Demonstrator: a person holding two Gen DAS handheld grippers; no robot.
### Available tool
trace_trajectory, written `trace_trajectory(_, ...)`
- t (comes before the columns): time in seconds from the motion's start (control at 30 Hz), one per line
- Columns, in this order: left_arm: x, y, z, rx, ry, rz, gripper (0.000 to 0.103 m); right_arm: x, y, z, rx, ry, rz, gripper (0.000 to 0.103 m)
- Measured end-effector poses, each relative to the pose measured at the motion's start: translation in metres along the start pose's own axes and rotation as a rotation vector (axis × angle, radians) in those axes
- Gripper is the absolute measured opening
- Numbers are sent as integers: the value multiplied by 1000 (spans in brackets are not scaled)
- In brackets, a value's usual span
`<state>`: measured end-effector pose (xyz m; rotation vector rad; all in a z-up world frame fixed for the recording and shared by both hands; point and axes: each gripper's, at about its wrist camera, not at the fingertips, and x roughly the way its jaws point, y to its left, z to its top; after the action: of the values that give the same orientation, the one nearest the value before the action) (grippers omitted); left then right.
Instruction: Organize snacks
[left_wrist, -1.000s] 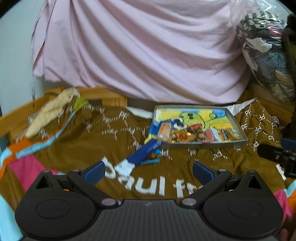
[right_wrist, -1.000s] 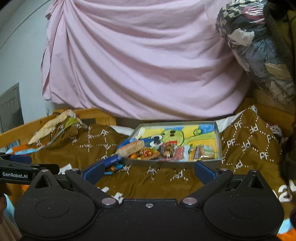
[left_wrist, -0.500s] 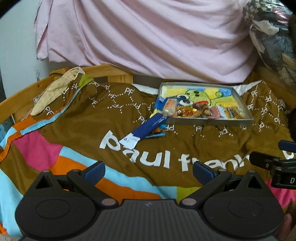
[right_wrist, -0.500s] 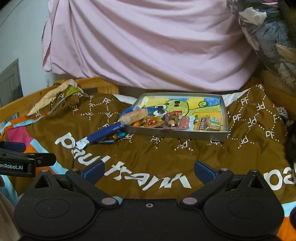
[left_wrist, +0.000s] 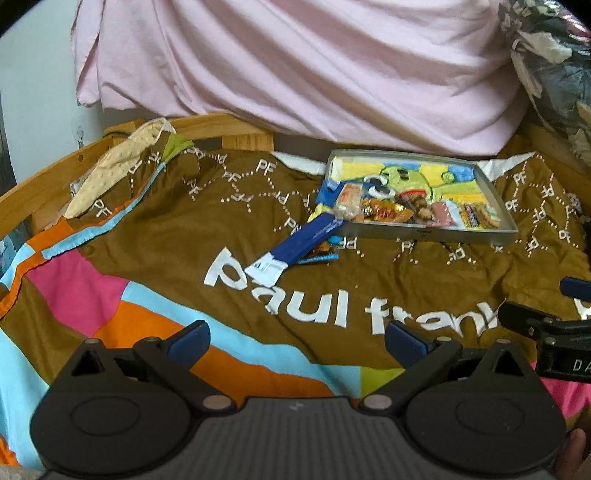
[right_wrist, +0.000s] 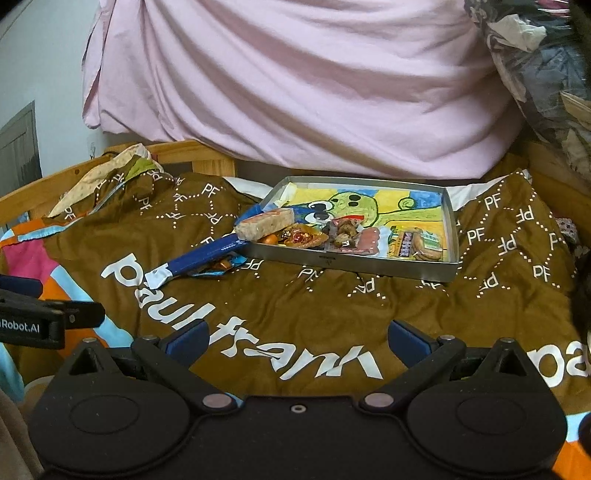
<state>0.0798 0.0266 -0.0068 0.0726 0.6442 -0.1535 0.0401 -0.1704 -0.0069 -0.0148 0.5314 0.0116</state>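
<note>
Left wrist view: the left gripper (left_wrist: 297, 338) has been drawn back from the tray (left_wrist: 424, 234), fingers spread, empty. A blue packet (left_wrist: 299, 245) lies outside its near-left corner.

Right wrist view: the right gripper (right_wrist: 295, 338) is likewise withdrawn and open; the snacks (right_wrist: 343, 236) sit along the tray's near edge, so tidying seems nearly finished.

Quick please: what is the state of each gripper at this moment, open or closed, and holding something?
Left gripper: open, holding nothing, above the brown printed blanket.
Right gripper: open, holding nothing.
</note>
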Motion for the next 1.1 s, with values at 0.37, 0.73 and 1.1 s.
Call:
trace_trajectory(0.37,23,22,7,-124,73,-20,103,26,2,22,8,43,90,102)
trace_trajectory(0.73,44,30,38,-70,11,14,103,73,13,36,6,39,131,102)
trace_trajectory(1.1,122,47,74,-27,77,-124,103,130,27,32,-123,84,162,102)
